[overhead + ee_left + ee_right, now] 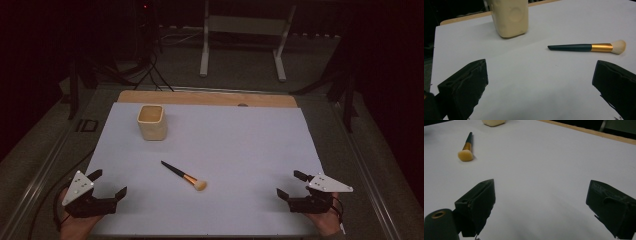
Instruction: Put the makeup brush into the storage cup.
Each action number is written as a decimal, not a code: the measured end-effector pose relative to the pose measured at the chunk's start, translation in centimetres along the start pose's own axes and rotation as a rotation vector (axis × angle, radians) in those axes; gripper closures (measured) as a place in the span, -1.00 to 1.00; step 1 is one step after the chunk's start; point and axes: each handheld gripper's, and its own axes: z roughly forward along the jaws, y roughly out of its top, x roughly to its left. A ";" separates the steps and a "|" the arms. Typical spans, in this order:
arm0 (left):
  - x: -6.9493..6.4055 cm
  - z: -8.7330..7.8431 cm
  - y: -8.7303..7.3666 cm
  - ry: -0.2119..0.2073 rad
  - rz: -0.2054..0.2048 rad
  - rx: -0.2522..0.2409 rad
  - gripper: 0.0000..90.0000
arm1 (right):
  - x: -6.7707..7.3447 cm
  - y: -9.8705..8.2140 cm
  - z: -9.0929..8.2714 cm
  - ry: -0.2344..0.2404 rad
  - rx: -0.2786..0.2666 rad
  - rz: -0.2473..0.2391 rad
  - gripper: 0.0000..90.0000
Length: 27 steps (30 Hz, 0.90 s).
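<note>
Resting near the worktop's (260, 150) front corners, our left tool (109, 184) and right tool (290, 184) gape wide, empty. We note the brush (184, 176) lying flat between them, cup (152, 122) upright behind it.

1. My high view looks forward and down over the whole white sheet (240, 145).
2. My left gripper view sits low, facing the makeup brush (586, 47) and cream cup (510, 17).
3. My right gripper view, equally low, shares both.
</note>
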 end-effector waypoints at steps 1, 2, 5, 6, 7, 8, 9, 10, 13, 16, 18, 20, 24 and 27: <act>0.0 0.0 0.0 -0.002 0.000 -0.001 -0.97 | 0.0 0.0 0.0 0.002 0.000 -0.001 -0.81; 0.0 -0.1 0.0 -0.001 0.001 -0.004 -0.97 | 0.1 0.0 0.0 0.001 0.000 -0.002 -0.81; 0.0 -0.2 0.1 -0.001 0.003 -0.009 -0.97 | 0.1 0.0 0.0 0.002 -0.001 -0.005 -0.81; 0.0 -0.2 0.1 -0.001 0.003 -0.009 -0.97 | 0.1 0.0 0.0 0.002 -0.001 -0.008 -0.81; 0.1 -0.2 0.1 -0.006 0.007 -0.013 -0.97 | 0.1 0.0 0.0 0.002 0.001 -0.009 -0.81; 0.1 -0.2 0.1 -0.006 0.007 -0.013 -0.97 | 0.1 0.0 0.0 0.002 0.001 -0.009 -0.81; 0.0 -0.1 0.1 0.000 0.013 -0.008 -0.97 | 0.1 0.0 0.1 0.003 0.003 -0.010 -0.81; 0.0 -0.1 0.1 0.000 0.013 -0.008 -0.97 | 0.1 0.0 0.1 0.003 0.003 -0.010 -0.81; 0.0 -0.1 0.2 -0.002 0.014 -0.012 -0.97 | 0.1 0.0 0.1 0.004 0.006 -0.009 -0.81; -0.1 -0.2 0.2 -0.005 0.010 -0.013 -0.97 | 0.1 0.0 0.1 0.004 0.004 -0.007 -0.81; -0.1 -0.3 0.4 -0.005 0.013 -0.014 -0.97 | 0.1 0.0 0.1 0.003 0.005 -0.007 -0.81; 0.0 -0.4 0.5 -0.007 0.009 -0.021 -0.97 | 0.1 0.0 0.1 0.002 0.004 -0.007 -0.81; 0.0 -0.6 1.1 -0.017 0.001 -0.044 -0.97 | 0.0 0.1 -0.1 -0.011 -0.007 -0.005 -0.81; 0.1 -0.5 1.6 -0.017 0.003 -0.051 -0.97 | 0.0 0.2 -0.3 -0.015 -0.016 0.002 -0.81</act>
